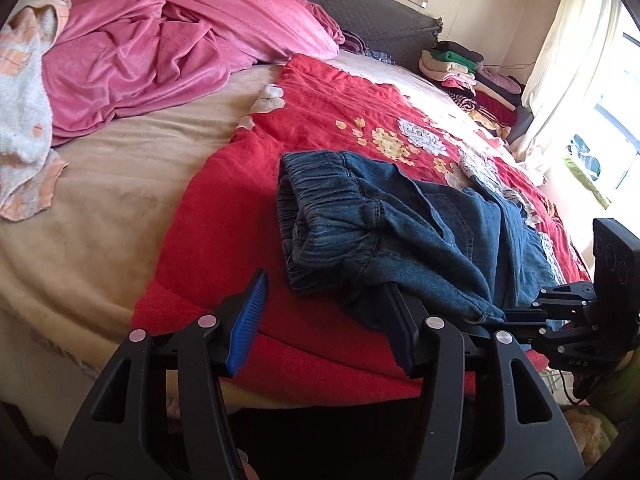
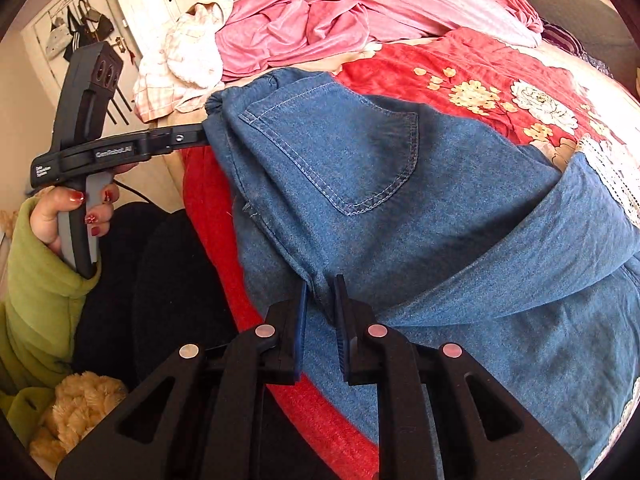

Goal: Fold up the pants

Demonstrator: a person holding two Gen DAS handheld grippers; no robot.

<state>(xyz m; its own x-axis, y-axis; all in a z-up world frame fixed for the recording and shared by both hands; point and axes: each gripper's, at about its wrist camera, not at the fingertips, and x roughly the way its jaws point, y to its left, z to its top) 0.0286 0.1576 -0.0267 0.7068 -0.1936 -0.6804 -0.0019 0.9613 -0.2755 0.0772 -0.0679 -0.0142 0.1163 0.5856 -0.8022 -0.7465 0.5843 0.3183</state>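
While the jeans [image 2: 400, 200] lie on the red floral quilt [image 1: 320, 112]:
Left gripper [image 1: 324, 312]: jaws apart, denim draped over one finger.
Right gripper [image 2: 320, 300]: jaws clamped on a denim fold.

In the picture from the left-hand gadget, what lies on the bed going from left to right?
White and orange towel → pink blanket → beige sheet → red floral quilt → blue jeans → stack of folded clothes at the far right.
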